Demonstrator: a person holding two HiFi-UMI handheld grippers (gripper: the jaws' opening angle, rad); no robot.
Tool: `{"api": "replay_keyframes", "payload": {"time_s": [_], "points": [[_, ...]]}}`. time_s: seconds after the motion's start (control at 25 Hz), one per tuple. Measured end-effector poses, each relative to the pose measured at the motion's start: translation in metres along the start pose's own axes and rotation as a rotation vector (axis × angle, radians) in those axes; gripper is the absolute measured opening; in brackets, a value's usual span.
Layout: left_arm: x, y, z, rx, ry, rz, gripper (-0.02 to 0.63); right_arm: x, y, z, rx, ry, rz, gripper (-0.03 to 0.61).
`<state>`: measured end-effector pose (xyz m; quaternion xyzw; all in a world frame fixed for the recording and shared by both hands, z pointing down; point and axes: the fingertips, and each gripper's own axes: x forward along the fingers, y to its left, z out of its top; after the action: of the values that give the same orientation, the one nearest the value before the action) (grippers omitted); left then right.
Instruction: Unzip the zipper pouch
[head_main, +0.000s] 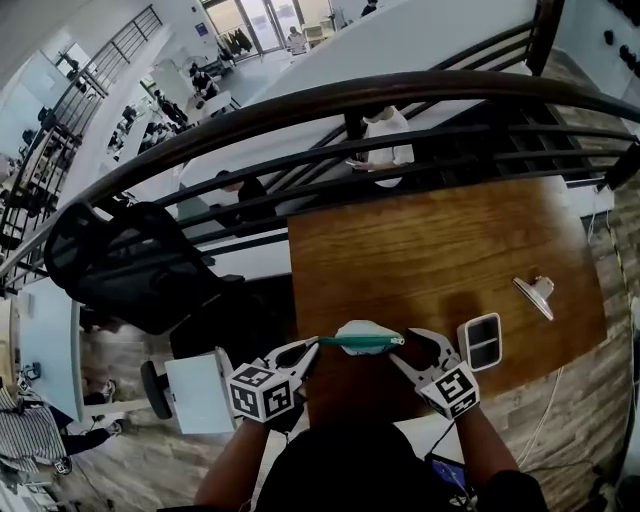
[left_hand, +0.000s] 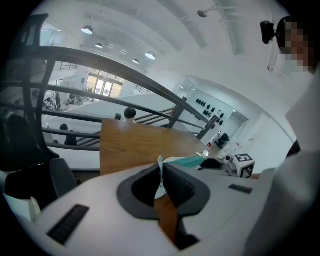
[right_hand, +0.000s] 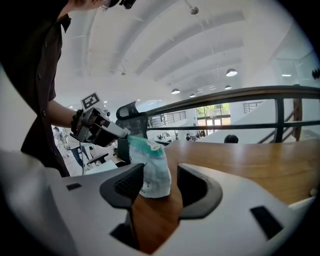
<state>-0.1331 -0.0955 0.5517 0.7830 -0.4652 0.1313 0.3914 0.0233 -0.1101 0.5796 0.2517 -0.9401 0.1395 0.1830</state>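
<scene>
1. Zipper pouch (head_main: 365, 336): pale fabric with a green zipper strip along the top. It sits at the middle of the bench's (head_main: 440, 250) near edge, between the two claws. Cannot tell whether its underside touches the wood.
2. Left claw (head_main: 312, 350): at the bench's near edge, on the pouch's left end. In the left gripper view the left claw (left_hand: 162, 175) has its jaws together, with a thin pale edge of the pouch (left_hand: 186, 161) pinched between the pads.
3. Right claw (head_main: 398, 352): also at the bench's near edge, at the pouch's right end. In the right gripper view the right claw (right_hand: 161, 172) has its jaws apart. The pouch (right_hand: 152, 165) stands end-on between them, against the left pad, with a gap at the right pad.
4. Small white rectangular device with two dark panels (head_main: 481, 340): lying on the bench toward its near right corner.
5. Silvery clip-like object (head_main: 535, 295): on the bench near its right edge.
6. Black office chair (head_main: 130, 265): off the bench's left edge.
7. Dark railing (head_main: 330, 100): runs beyond the bench's far edge.
</scene>
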Motion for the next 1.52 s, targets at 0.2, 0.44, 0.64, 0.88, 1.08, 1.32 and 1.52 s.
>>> {"api": "replay_keyframes", "payload": {"time_s": [0.2,0.44,0.64,0.88,1.08,1.32,1.52], "points": [[-0.009,0.013,-0.005,-0.027,-0.001,0.051,0.025,0.016,0.007,0.006,-0.044,0.024,0.055,0.208],[-0.017,0.025,-0.001,-0.047,-0.029,0.091,0.025,0.023,0.021,0.019,-0.112,0.012,0.083,0.064],[-0.021,0.024,0.007,-0.029,-0.06,0.085,0.026,0.013,0.032,0.028,-0.132,-0.026,0.088,0.022],[-0.02,0.006,0.018,0.012,-0.087,0.056,0.028,-0.011,0.033,0.044,-0.109,-0.062,0.048,0.008],[-0.024,-0.009,0.015,0.005,-0.094,0.005,0.055,-0.03,0.032,0.048,-0.108,-0.079,-0.002,0.006],[-0.038,-0.006,0.01,-0.062,-0.12,-0.012,0.117,-0.048,0.036,0.051,-0.104,-0.077,-0.047,0.005],[-0.04,-0.028,0.014,-0.043,-0.135,-0.08,0.12,-0.053,0.042,0.048,-0.119,-0.076,-0.06,0.005]]}}
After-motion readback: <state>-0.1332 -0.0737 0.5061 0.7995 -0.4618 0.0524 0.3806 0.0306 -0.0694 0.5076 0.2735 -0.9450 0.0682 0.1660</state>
